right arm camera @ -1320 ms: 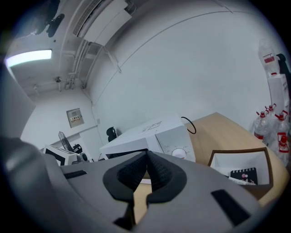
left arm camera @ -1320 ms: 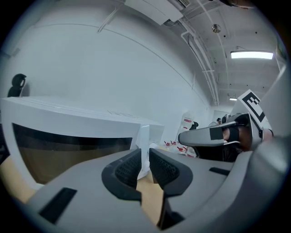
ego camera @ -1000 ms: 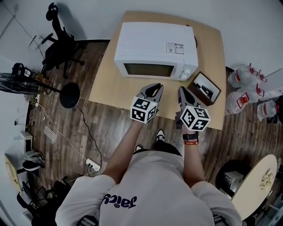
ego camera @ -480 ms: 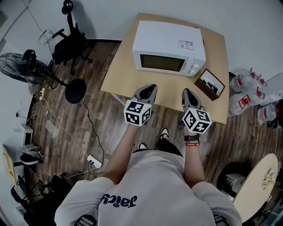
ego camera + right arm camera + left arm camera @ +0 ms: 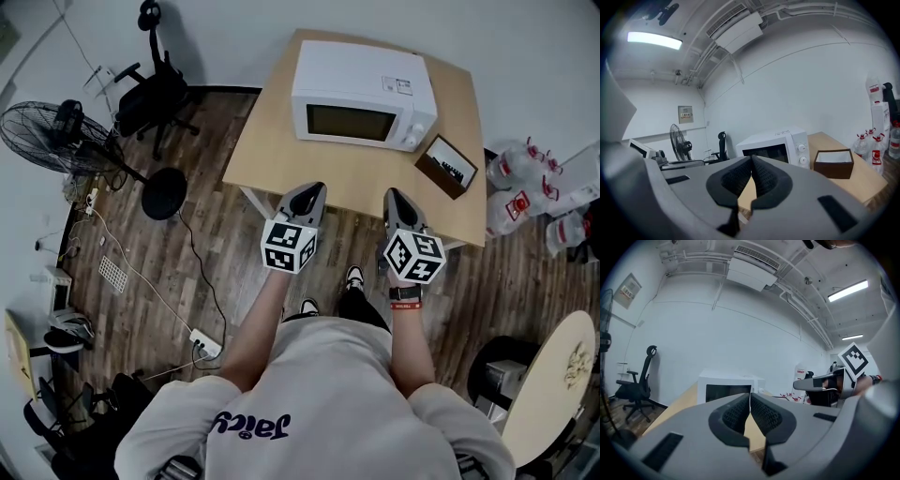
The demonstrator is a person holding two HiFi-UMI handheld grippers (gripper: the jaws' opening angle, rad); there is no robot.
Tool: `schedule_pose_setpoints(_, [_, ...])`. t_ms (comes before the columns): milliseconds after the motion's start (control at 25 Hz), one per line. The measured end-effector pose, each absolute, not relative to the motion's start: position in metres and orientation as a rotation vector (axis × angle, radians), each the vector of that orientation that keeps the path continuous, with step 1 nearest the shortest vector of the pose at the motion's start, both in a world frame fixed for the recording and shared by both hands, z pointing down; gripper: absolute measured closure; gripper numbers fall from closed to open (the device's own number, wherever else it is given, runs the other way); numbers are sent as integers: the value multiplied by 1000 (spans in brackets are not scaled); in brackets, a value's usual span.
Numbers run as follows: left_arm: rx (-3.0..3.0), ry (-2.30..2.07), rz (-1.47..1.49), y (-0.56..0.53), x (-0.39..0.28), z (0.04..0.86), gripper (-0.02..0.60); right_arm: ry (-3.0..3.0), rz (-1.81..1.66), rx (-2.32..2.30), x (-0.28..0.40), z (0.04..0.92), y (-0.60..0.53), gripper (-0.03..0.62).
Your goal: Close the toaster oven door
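Observation:
The white toaster oven (image 5: 361,89) stands at the back of the wooden table (image 5: 281,159), its dark glass door closed flat against the front. My left gripper (image 5: 314,187) hovers over the table's near edge, well short of the oven, and is shut with nothing between its pads. My right gripper (image 5: 392,194) is level with it to the right, also shut and empty. The left gripper view shows the oven (image 5: 726,387) straight beyond the closed left gripper (image 5: 750,397). In the right gripper view the oven (image 5: 776,147) lies past the closed right gripper (image 5: 751,161).
A brown open box (image 5: 448,167) sits on the table right of the oven, also in the right gripper view (image 5: 833,163). On the floor stand a fan (image 5: 47,131) and office chair (image 5: 155,89) to the left, water bottles (image 5: 525,187) to the right, and a round table (image 5: 562,375) at lower right.
Both grippers have drawn back from the oven's front to the table's near edge. The left jaws closed their small gap. The head view shifted, so the oven sits farther away.

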State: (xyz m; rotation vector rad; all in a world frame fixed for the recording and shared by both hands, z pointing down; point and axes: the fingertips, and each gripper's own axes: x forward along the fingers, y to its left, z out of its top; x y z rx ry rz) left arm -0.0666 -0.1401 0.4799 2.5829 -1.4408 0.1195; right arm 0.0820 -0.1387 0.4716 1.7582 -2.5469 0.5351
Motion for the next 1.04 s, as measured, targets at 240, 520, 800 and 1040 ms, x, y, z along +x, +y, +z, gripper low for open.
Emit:
schedule_pose_setpoints(240, [2596, -1485, 107, -125, -80, 472, 557, -2529, 501, 1796, 80, 470, -120, 579])
schedule_pose_setpoints(520, [2619, -1475, 102, -118, -79, 465, 557, -2525, 480, 1807, 77, 466, -113, 579])
schedule_pose_setpoints(800, [2612, -1466, 83, -123, -75, 465, 557, -2533, 474, 1796, 77, 463, -118, 579])
schedule_pose_setpoints(1040, [2593, -1450, 92, -131, -73, 474, 557, -2530, 495, 1793, 79, 466, -128, 579])
